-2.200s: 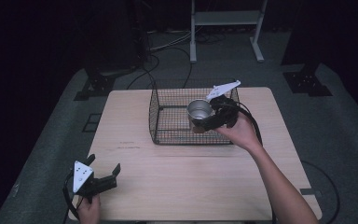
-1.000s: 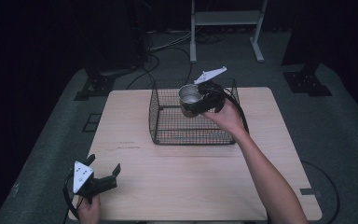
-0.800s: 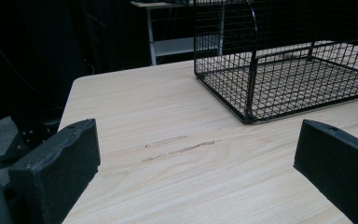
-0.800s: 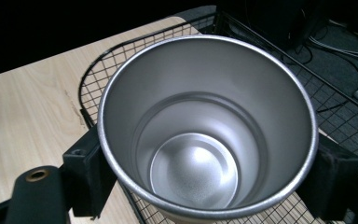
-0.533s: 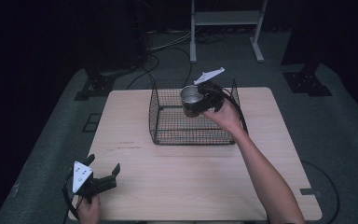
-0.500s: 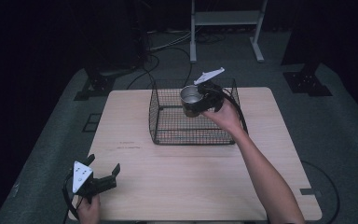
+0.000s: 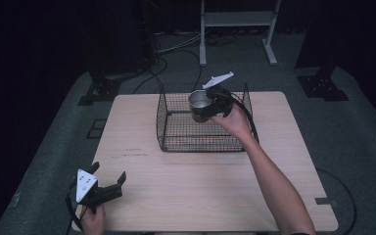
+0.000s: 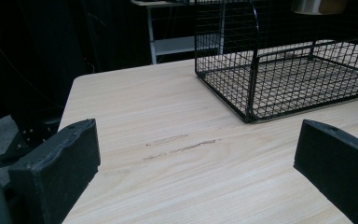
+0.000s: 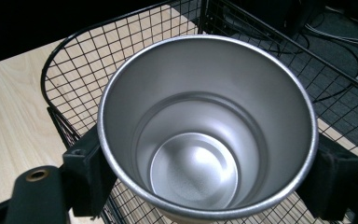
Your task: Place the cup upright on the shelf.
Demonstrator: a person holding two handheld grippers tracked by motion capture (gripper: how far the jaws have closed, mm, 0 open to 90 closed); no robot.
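My right gripper [image 7: 206, 108] is shut on a steel cup [image 7: 199, 105] and holds it upright above the black wire basket [image 7: 176, 128] at the far middle of the table. In the right gripper view the empty cup [image 9: 205, 135] sits between both black pads, mouth up, with the basket's mesh [image 9: 74, 79] beneath it. My left gripper [image 7: 108, 188] rests open near the front left corner of the table [image 7: 215, 196], nothing between its fingers. The left gripper view shows its jaws wide apart over bare wood, the basket [image 8: 284, 79] farther off.
The basket [image 8: 242, 60] has nothing lying in it. A faint scuff mark [image 8: 182, 147] crosses the wood ahead of the left gripper. Beyond the table stand a white frame [image 7: 235, 24] and cables [image 7: 171, 49] on the dark floor.
The right gripper carried the cup up and to the left over the basket between the earliest frame and one second ago; since then it has held nearly still. The left gripper has not moved.
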